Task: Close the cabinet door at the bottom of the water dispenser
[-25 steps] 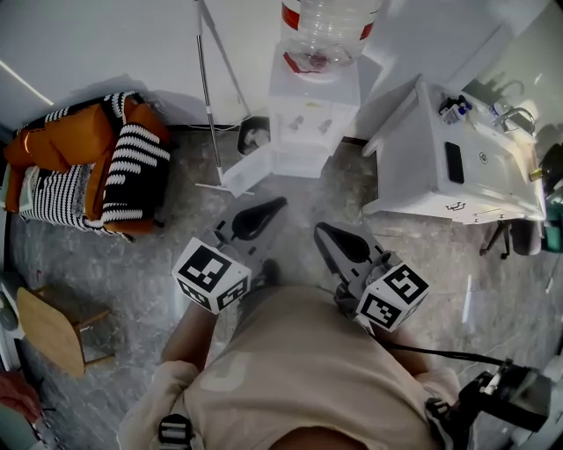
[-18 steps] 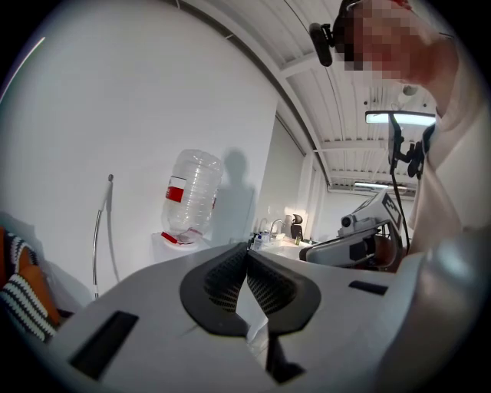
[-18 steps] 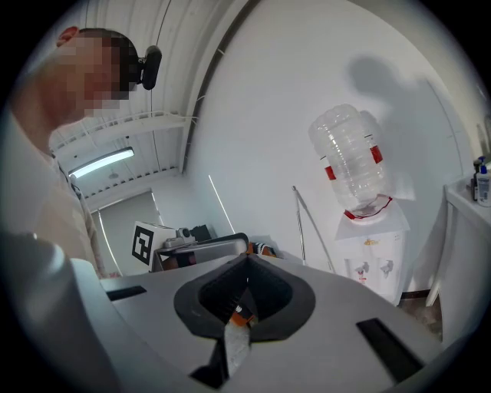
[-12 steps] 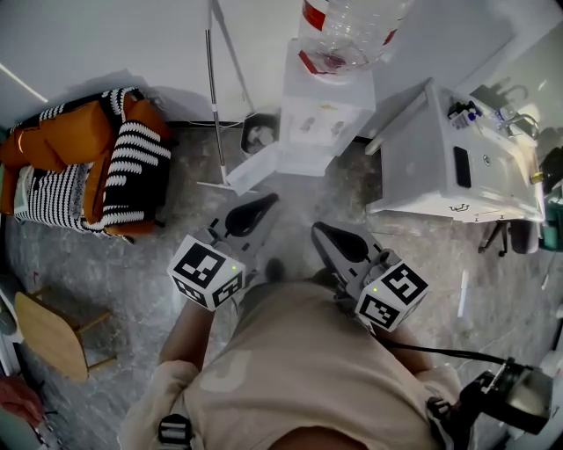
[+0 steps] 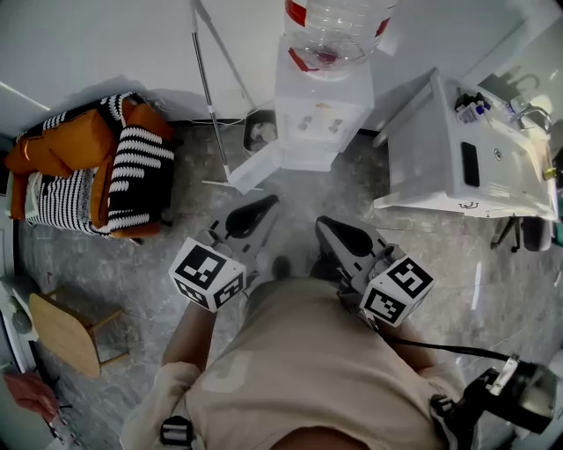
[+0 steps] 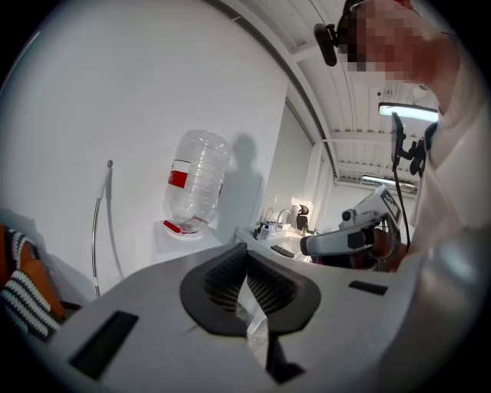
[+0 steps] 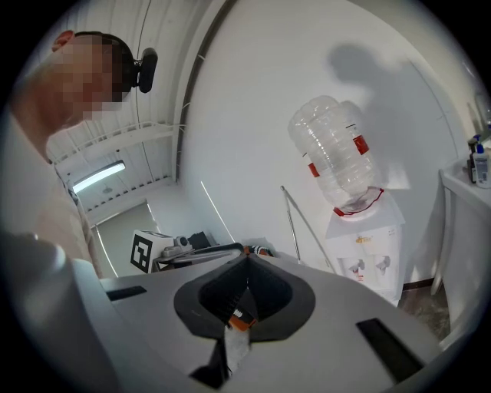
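The water dispenser (image 5: 321, 114) is standing against the wall straight ahead of the person, a boxy white plastic body carrying an upturned, clear ribbed bottle (image 5: 334, 26). Its cabinet door (image 5: 255, 167) is hanging open at the dispenser's foot: a flat white panel whose long edge is running from the dispenser's lower left corner out over the floor, away from the dispenser and towards the person's left.

The left gripper (image 5: 274, 202) is pointing at the dispenser with its jaws clenched on nothing, their ribbed black pads pressing together. The right gripper (image 5: 322, 225) is likewise clenched and empty. Both are sitting well short of the dispenser, apart from the door.

The left gripper is lying nearer the door's free edge, almost in line with it, so it is probably the one to use. A push on the door's outer face, back towards the dispenser's front, should swing it shut. The grey marbled floor (image 5: 290, 198) in front of the dispenser is looking smooth.
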